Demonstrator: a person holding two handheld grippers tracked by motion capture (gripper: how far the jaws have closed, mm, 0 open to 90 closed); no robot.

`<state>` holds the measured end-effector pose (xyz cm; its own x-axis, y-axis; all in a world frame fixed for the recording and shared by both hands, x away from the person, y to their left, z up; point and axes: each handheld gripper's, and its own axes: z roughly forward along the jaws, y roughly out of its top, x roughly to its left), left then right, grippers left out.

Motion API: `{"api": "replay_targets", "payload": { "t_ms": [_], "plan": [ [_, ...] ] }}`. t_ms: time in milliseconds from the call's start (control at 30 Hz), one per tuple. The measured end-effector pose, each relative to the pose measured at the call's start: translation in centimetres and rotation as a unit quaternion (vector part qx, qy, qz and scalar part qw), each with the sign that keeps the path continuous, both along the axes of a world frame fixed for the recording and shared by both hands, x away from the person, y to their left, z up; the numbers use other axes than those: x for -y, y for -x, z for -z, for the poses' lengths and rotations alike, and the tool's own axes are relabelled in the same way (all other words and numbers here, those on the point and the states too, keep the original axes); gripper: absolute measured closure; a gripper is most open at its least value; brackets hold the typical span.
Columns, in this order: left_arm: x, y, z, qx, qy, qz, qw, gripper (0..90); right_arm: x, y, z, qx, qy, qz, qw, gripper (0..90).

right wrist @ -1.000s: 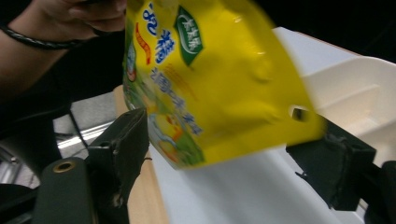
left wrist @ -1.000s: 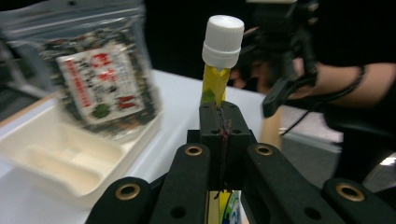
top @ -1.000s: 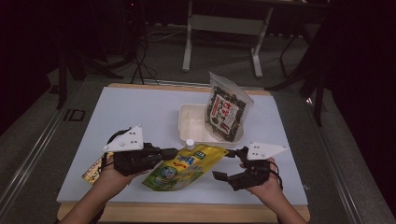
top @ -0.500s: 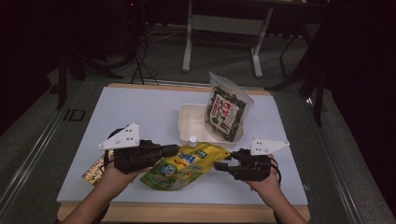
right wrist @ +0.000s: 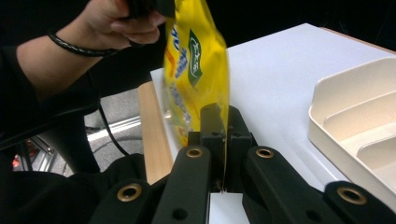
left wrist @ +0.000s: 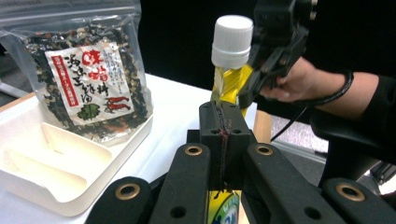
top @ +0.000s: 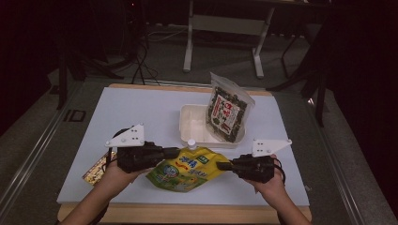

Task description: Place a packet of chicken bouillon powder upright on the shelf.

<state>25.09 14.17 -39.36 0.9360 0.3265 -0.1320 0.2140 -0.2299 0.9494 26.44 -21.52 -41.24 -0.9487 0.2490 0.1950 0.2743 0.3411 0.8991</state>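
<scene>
Pouch (top: 187, 169) edges pinched by both hand-held grippers, tray (top: 197, 123) near

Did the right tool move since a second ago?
Yes. The right tool slid left toward the yellow pouch, away from the table's right edge, and its jaws have just been closing on the pouch's corner.

- The pouch (top: 187, 168) is near the front edge of the bench (top: 141, 112), between the two grippers.
- The left gripper (top: 174, 152) is at the pouch's left edge, the right gripper (top: 221, 165) at its right edge.
- The tray (top: 195, 124) lies just behind the pouch, near the middle of the bench.
- The seaweed bag (top: 227, 112) stands in the right part of the tray, leaning back.
- A small packet (top: 96, 169) lies on the bench to the left of the pouch, partly under the left hand (top: 112, 172).
</scene>
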Motion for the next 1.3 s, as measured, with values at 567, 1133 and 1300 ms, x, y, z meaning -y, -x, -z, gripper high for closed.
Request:
{"api": "replay_targets", "payload": {
  "t_ms": [567,1133,1300],
  "plan": [
    [-1.4,-1.4,1.2,-0.008,-0.002,-0.04,0.9992,61.3,-1.6,-0.1,-3.1,-0.013,0.058,0.046,0.9972,90.0],
    [-2.3,1.9,3.3,0.036,-0.01,-0.126,0.9913,8.2,-1.1,-1.9,-4.6,-0.106,0.044,0.111,0.9872,90.0],
    [-2.1,3.1,5.2,0.038,-0.006,-0.154,0.9874,7.4,-1.1,-2.2,-5.6,-0.11,0.026,0.132,0.9848,90.0]
  ]
}}
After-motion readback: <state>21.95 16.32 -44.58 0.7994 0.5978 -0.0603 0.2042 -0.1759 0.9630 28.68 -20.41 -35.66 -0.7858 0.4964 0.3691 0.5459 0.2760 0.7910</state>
